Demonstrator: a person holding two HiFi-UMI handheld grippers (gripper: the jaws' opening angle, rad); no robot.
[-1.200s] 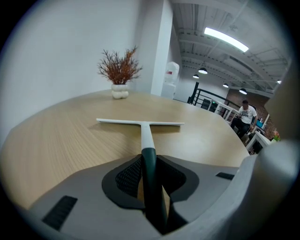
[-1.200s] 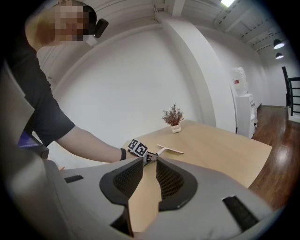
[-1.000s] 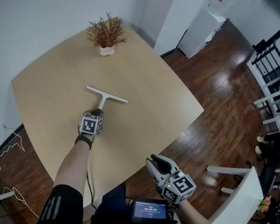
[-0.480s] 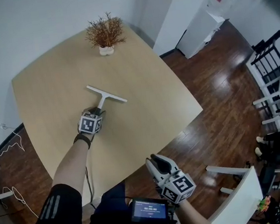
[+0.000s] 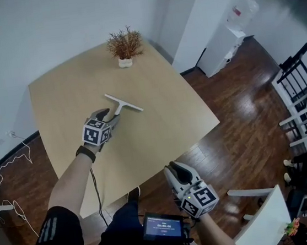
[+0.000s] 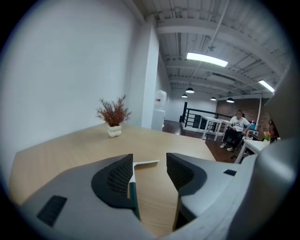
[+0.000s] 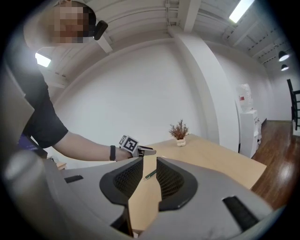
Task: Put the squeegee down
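Squeegee (image 5: 123,104) flat on the table (image 5: 164,118), about mid-tabletop and a little toward the far half, white blade end toward the plant's corner, dark handle pointing back toward the near edge. Set down already, by the look of it, with only the withdrawal left. Left gripper (image 5: 110,118) low over the handle, jaws spread wide and gripping nothing; in the left gripper view, handle lying in the gap, close along the left-hand pad, whether touching or just beside it hard to say. Main risk from here: pulling back at a slant and letting that pad catch the handle, dragging or swinging the squeegee across the smooth wood. Less likely, a dip of the jaws knocking the handle sideways. Safer to lift clear first, then retreat along the handle's line. No danger of a fall, judged from how well apart it lies from every edge. Right gripper (image 7: 150,161) held off the table beyond the near right edge, over the floor, jaws narrowly apart and empty, no part in this. Potted plant (image 5: 124,46) at the far corner, well apart from the blade. Nothing else on the tabletop, nothing in the way. Cable (image 5: 3,165) on the floor past the left edge; white chairs (image 5: 302,112) and water dispenser (image 5: 238,11) far off to the right.
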